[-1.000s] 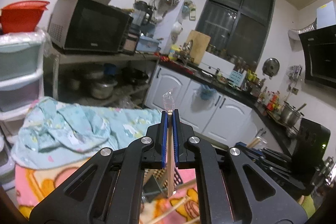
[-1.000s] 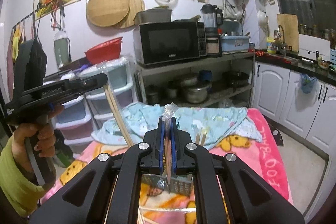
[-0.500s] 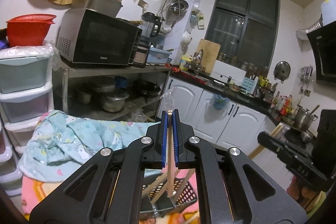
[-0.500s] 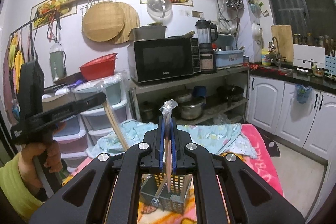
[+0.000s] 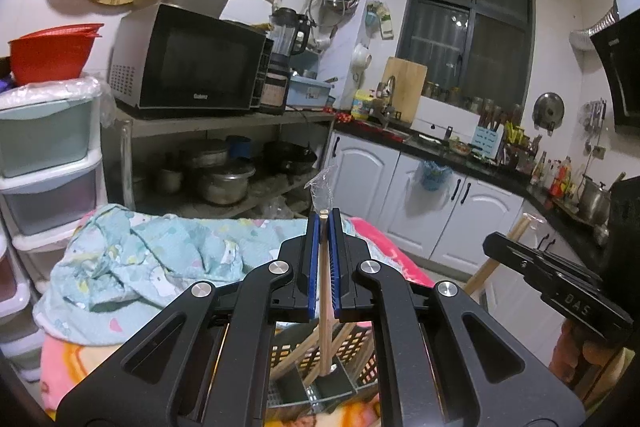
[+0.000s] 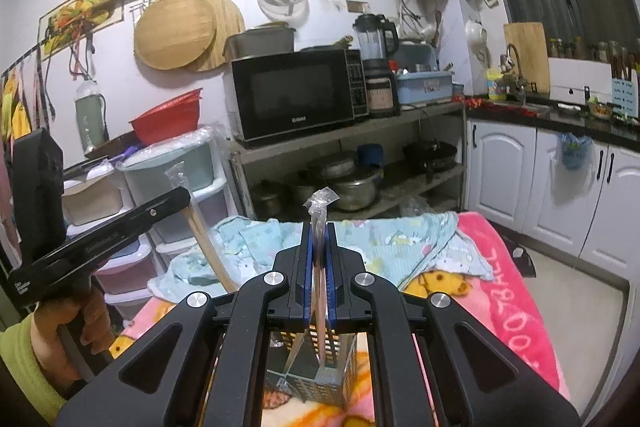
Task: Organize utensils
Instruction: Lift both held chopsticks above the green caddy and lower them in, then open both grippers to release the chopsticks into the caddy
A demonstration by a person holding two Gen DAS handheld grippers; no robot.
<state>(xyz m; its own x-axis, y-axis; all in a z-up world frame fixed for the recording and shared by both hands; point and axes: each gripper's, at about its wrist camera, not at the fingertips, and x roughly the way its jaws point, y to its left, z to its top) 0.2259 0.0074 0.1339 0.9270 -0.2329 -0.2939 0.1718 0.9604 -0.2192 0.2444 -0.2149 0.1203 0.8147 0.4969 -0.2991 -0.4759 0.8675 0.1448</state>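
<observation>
Fingers of both grippers clamp wrapped chopsticks (image 5: 324, 291) before a Galanz microwave (image 5: 188, 63).

Both views have risen and drawn back over the second, so the slotted utensil basket (image 5: 320, 367), earlier mostly hidden behind the fingers, now shows below both, the left hand-held gripper (image 5: 324, 263) with its chopsticks (image 5: 325, 307) over it and the right hand-held gripper (image 6: 319, 267) alongside.

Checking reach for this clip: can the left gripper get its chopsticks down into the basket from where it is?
Probably yes. The left gripper holds its chopsticks upright right over the basket, tips already inside, with nothing between them.
</observation>
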